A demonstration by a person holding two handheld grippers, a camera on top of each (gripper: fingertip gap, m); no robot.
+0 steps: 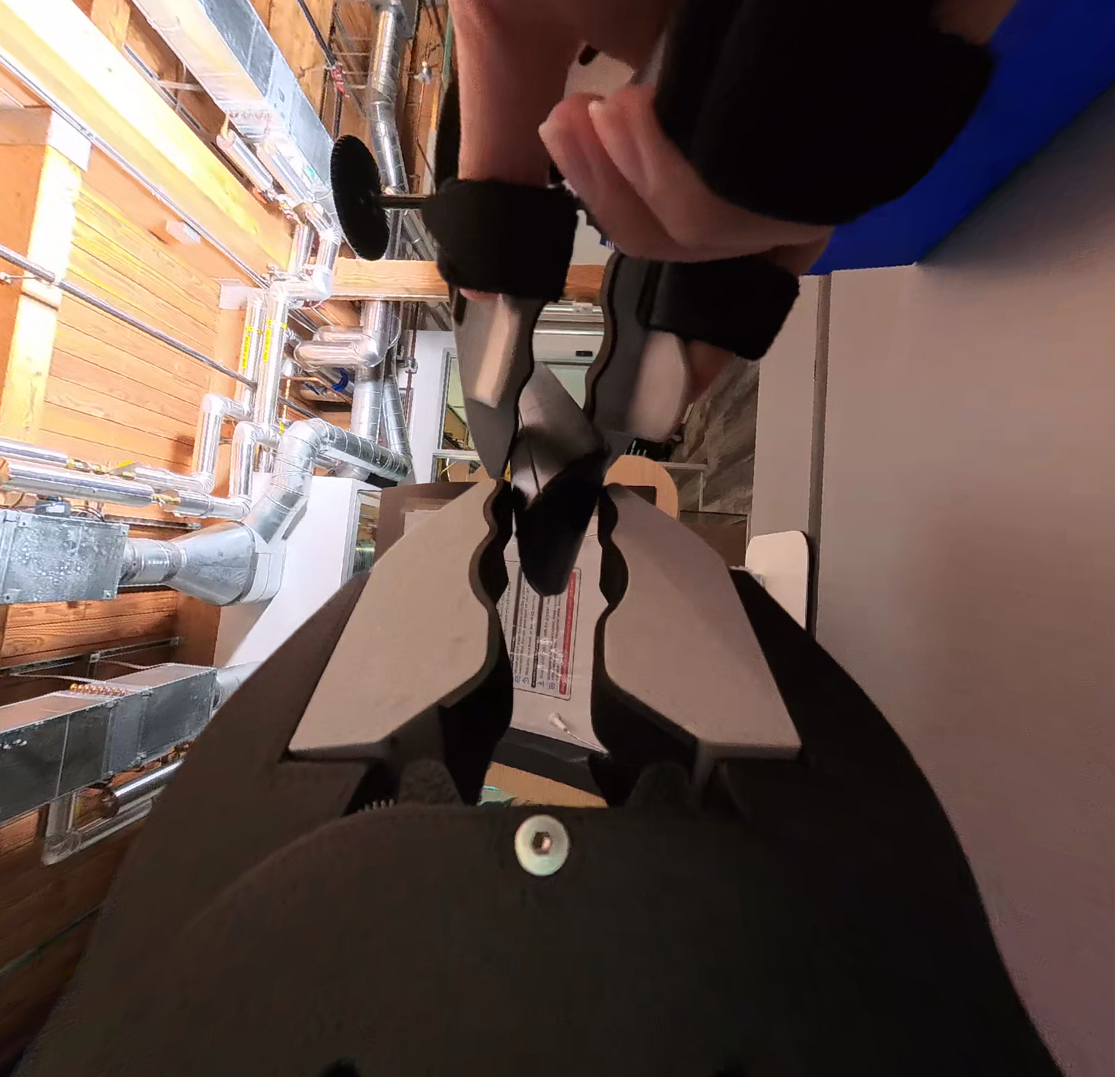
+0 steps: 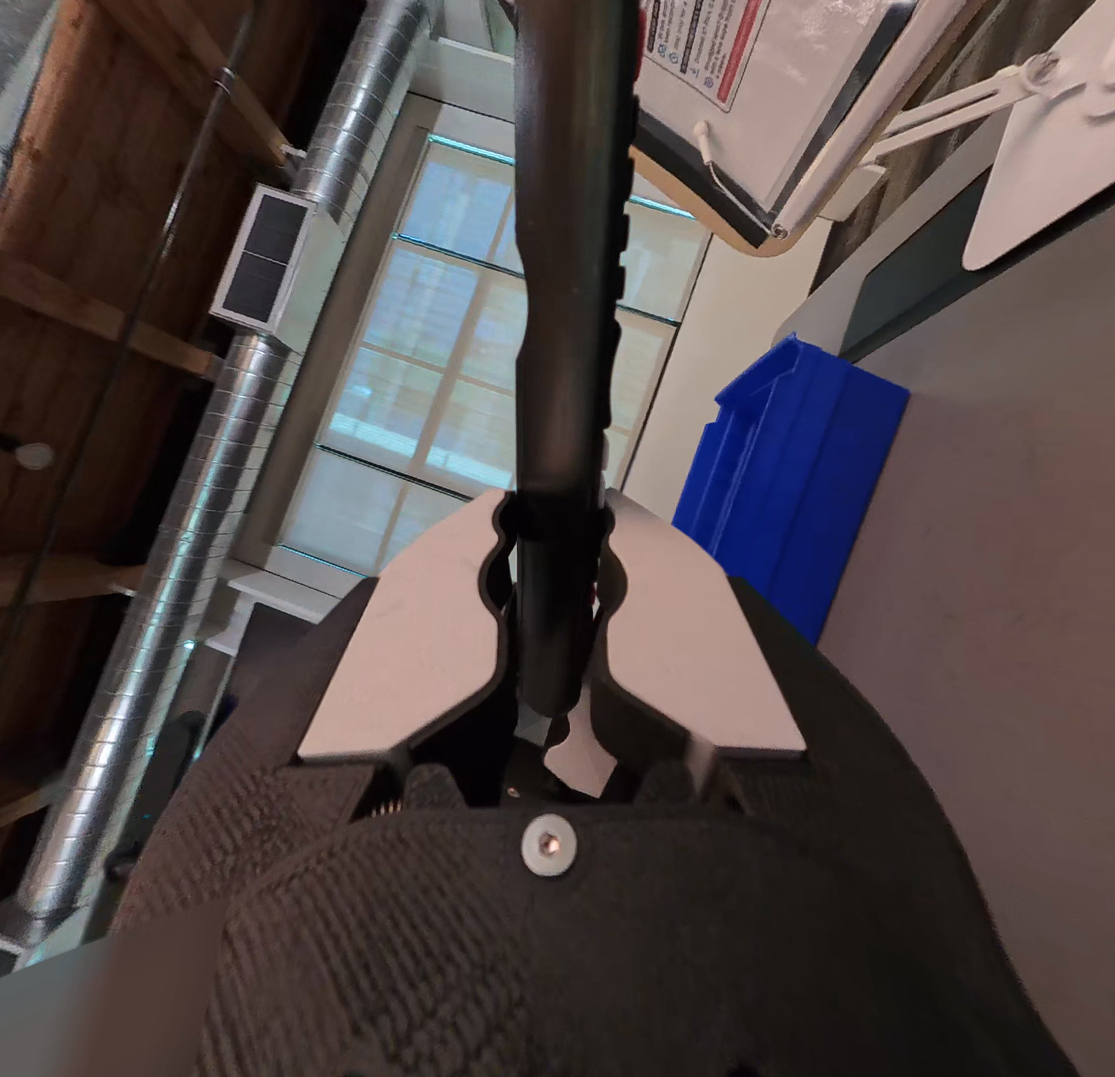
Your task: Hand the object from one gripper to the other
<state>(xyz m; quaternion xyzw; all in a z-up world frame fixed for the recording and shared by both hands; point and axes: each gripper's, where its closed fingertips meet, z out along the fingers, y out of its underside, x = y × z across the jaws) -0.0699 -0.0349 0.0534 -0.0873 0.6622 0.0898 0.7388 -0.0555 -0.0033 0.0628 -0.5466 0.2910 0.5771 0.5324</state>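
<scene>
The object is a long, slim black thing [image 2: 561,384] with small bumps along one edge. My right gripper [image 2: 558,505] is shut on its lower part, and the rest runs up out of the top of the right wrist view. In the left wrist view, a hand [image 1: 603,173] holds the right gripper [image 1: 555,456] tip to tip with my left gripper [image 1: 552,496]. The object's black end [image 1: 552,541] pokes between the left fingers. The left jaws stand apart, with thin gaps showing on both sides of the object.
A blue bin [image 2: 784,493] sits on the grey table [image 2: 995,565], which also shows in the left wrist view [image 1: 965,565]. A white device with a sticker [image 2: 754,82] is beyond the grippers. Metal ducts [image 1: 181,553] and wooden beams fill the left side. Left and right tips are no more than a few centimetres apart.
</scene>
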